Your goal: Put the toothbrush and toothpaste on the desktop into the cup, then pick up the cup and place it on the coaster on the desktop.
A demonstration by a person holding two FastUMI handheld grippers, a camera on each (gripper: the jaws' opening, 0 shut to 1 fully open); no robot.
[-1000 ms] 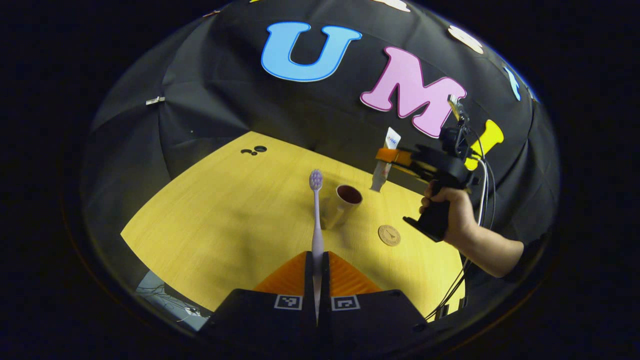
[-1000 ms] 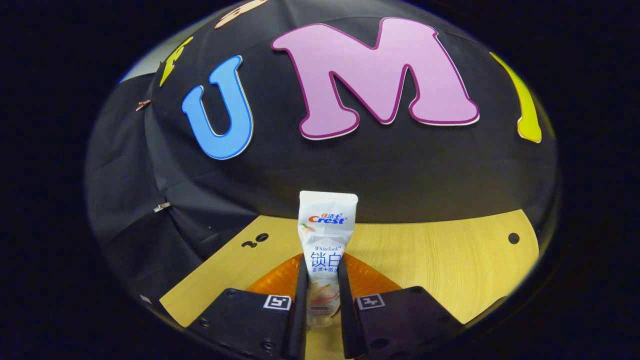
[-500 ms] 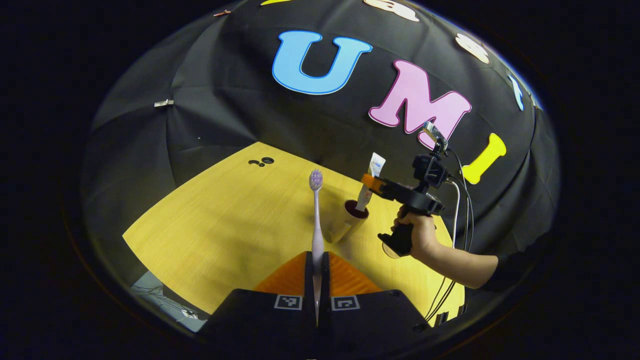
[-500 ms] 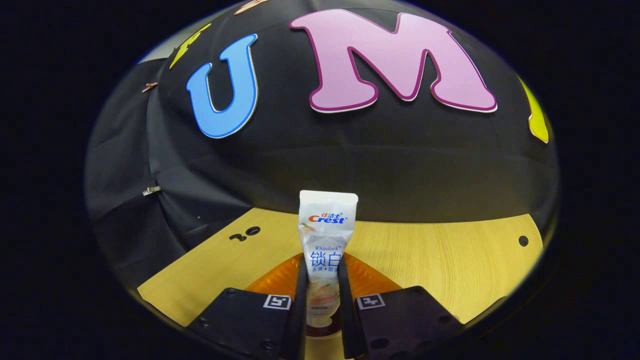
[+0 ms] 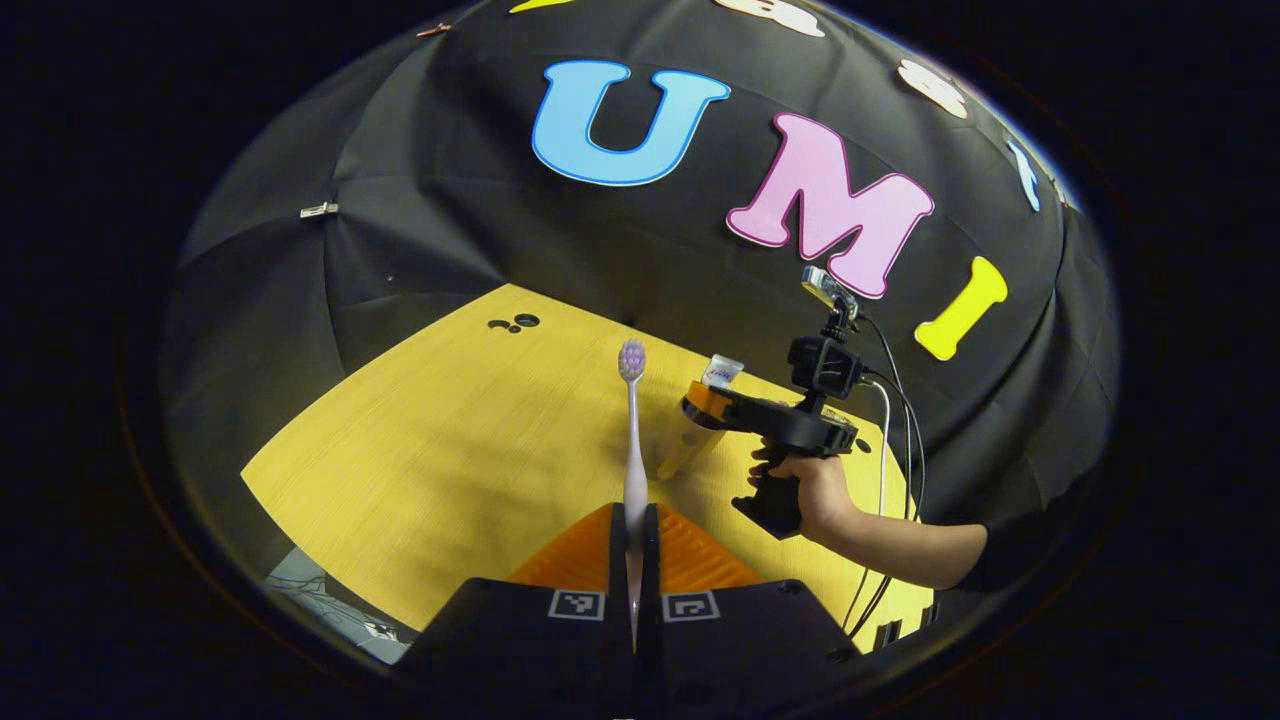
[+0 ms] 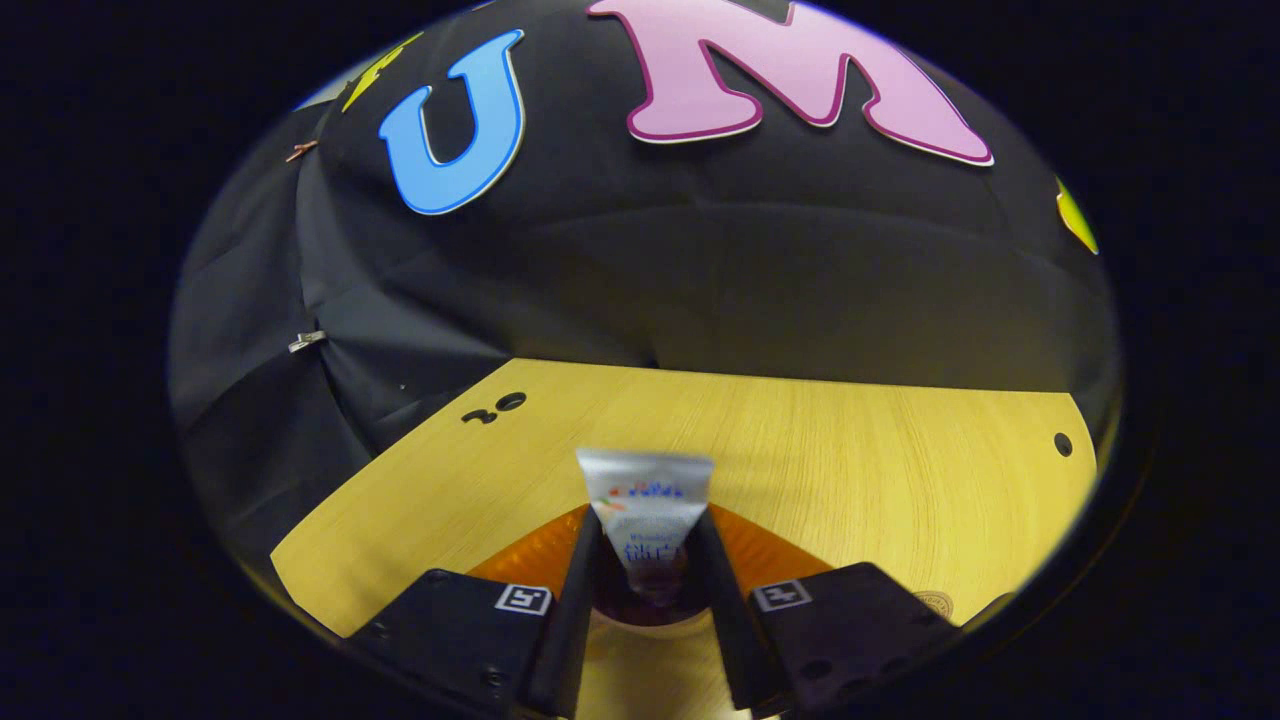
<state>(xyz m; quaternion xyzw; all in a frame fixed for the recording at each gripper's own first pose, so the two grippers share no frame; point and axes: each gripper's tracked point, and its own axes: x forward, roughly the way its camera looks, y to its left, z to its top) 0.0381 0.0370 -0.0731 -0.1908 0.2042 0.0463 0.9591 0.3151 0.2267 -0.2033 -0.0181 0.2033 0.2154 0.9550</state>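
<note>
Right gripper (image 6: 645,590) open, toothpaste (image 6: 645,500) in cup (image 6: 650,640)

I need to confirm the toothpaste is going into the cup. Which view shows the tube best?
The right gripper view: the toothpaste stands between the spread fingers, its lower end down in the cup. The left gripper view shows just its top end above the right gripper, small and far off.
</note>
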